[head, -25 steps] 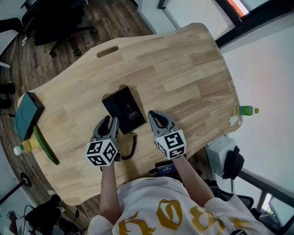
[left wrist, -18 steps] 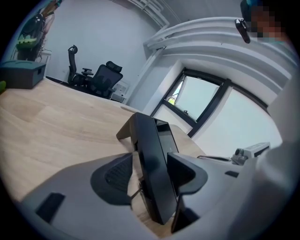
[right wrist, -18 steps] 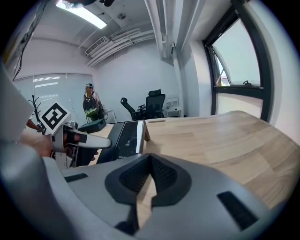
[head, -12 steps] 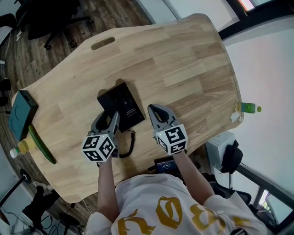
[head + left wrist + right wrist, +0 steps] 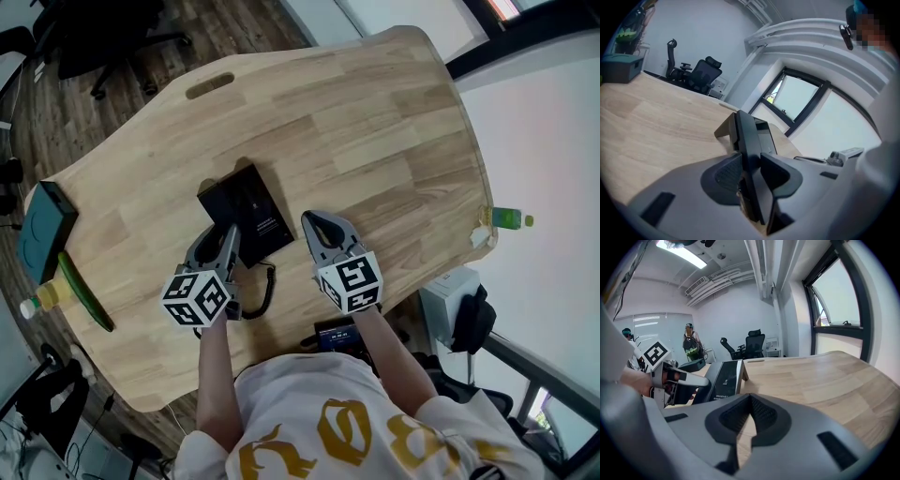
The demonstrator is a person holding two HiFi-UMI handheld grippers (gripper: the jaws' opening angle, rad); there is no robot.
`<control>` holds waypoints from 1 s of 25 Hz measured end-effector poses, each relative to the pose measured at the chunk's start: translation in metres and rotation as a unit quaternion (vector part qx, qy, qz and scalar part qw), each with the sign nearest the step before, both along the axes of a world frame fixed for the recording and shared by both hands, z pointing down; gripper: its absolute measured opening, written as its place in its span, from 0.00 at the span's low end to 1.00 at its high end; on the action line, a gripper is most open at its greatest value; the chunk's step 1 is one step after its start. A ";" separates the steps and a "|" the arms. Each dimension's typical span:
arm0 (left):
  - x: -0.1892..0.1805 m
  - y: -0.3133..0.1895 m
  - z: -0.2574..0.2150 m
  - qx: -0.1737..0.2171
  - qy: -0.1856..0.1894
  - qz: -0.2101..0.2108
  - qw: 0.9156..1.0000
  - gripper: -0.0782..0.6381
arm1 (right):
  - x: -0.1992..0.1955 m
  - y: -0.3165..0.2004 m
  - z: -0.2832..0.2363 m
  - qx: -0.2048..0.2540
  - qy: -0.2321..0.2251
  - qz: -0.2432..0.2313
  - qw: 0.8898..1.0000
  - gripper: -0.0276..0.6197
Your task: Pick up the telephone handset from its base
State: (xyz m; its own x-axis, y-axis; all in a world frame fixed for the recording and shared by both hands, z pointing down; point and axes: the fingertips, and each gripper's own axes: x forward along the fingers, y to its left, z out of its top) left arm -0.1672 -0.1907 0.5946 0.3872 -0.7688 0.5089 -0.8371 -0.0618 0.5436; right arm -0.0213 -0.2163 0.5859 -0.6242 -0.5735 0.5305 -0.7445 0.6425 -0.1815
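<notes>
**Entry: telephone handset, clamped in my left claw at the base's left edge**

1. My left gripper (image 5: 221, 241). Jaws closing on the telephone handset (image 5: 747, 152), with a pad pressed to each flat side. Half a second ago these jaws stood visibly wider around it. A second ago they were about as narrow as now. The marker cube has tipped slightly since then, and the claw's place on the table is unchanged.

2. Telephone handset. A black slab standing on edge between my left pads. Its far end reaches up to the base (image 5: 251, 208) along the base's left side. From above my claw covers most of it. I cannot tell whether it has left its cradle.

3. Base. Black, lying on the wooden table (image 5: 375, 122) just ahead of both claws, where it lay a second ago.

4. Coiled cord (image 5: 268, 292). Black, looping on the table between my two claws, near my left one.

5. My right gripper (image 5: 319, 227). Clenched, tips together, nothing between them. It is parked just right of the base, as before.
</notes>
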 end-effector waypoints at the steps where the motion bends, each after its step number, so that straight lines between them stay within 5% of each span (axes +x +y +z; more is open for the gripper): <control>1: 0.000 0.001 -0.001 -0.001 0.006 -0.003 1.000 0.28 | 0.000 0.000 -0.001 0.001 0.000 0.000 1.000 0.05; 7: -0.003 0.001 -0.003 -0.004 0.045 -0.016 0.999 0.25 | 0.002 0.003 -0.003 0.002 -0.003 0.004 1.000 0.05; 25: 0.004 0.015 -0.024 0.016 0.079 -0.018 0.997 0.21 | 0.002 0.016 -0.026 0.023 -0.024 0.006 0.999 0.05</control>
State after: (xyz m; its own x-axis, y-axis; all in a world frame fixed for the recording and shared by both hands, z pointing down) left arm -0.1629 -0.1756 0.5706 0.4327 -0.7987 0.4182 -0.7428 -0.0530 0.6674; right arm -0.0188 -0.2003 0.5601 -0.6413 -0.6043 0.4729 -0.7433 0.6423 -0.1872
